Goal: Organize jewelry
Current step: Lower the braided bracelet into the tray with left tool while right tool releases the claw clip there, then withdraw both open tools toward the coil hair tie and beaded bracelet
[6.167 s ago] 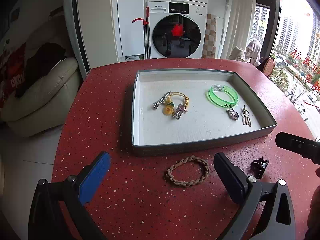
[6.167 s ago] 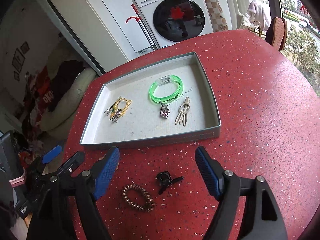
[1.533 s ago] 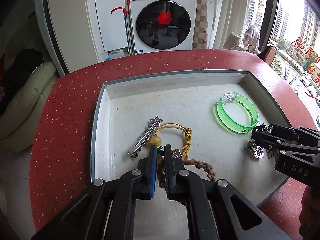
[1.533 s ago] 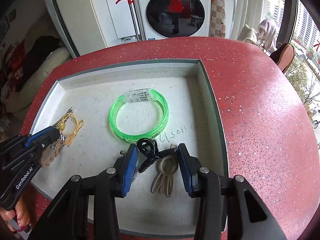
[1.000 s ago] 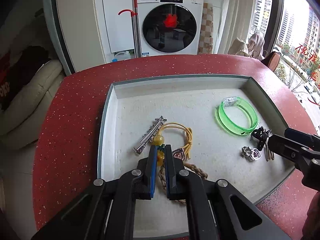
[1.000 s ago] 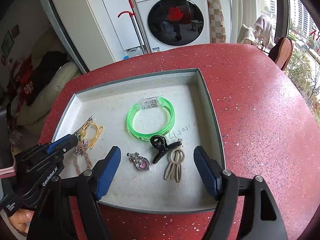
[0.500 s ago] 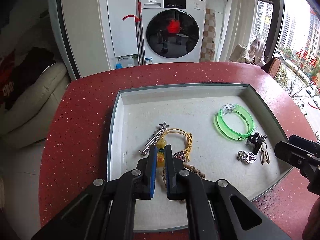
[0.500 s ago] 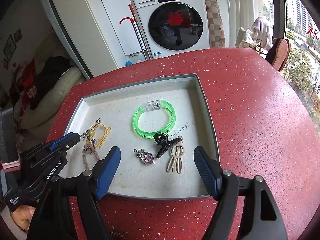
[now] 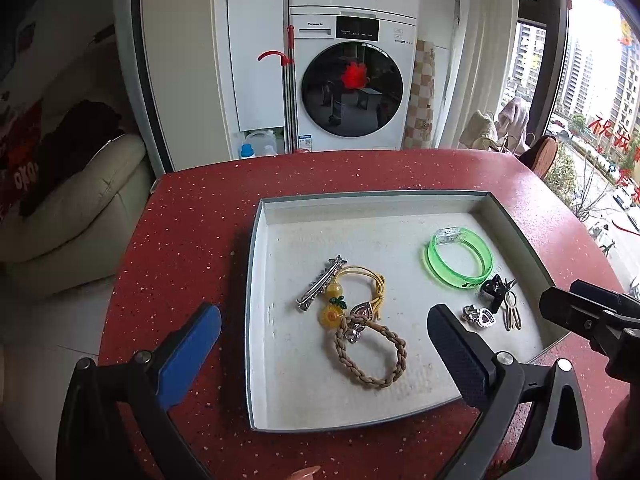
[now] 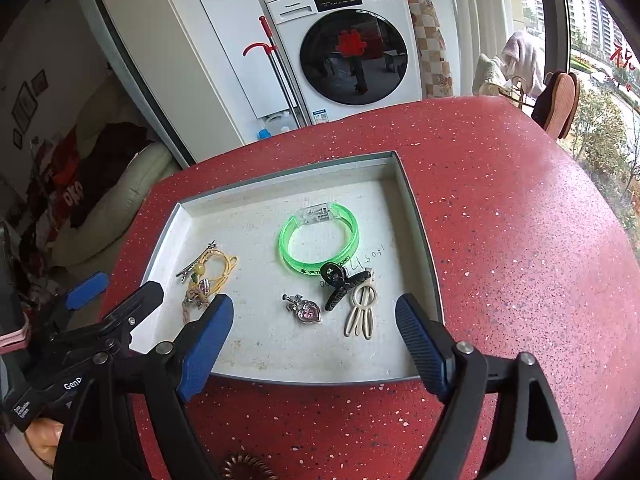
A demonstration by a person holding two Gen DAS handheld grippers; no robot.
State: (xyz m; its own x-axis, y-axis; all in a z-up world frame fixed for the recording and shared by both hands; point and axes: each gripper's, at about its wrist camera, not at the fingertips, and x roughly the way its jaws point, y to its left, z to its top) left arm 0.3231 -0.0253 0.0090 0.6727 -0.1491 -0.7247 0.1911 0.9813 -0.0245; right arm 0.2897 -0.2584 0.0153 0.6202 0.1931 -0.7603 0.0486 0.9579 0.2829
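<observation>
A grey tray [image 9: 256, 240] [image 10: 420, 220] sits on the red table. In it lie a braided tan bracelet [image 9: 370, 354], a yellow hair tie with charms [image 9: 360, 284] [image 10: 218, 268], a silver clip [image 9: 320, 290], a green bangle [image 9: 458, 258] [image 10: 318, 244], a black claw clip [image 9: 494, 290] [image 10: 340, 280], a heart pendant [image 9: 478, 316] [image 10: 306, 308] and a beige clip [image 10: 362, 314]. My left gripper [image 9: 324, 354] is open above the braided bracelet. My right gripper [image 10: 314, 344] is open and empty over the tray's near edge.
A brown coil hair tie [image 10: 244, 466] lies on the table [image 10: 520, 240] at the near edge of the right wrist view. A washing machine [image 9: 352, 80] and a cream sofa [image 9: 68, 208] stand beyond the table.
My left gripper has opened and let go of the braided bracelet, which now lies in the tray. Both grippers have drawn back and up from the tray.
</observation>
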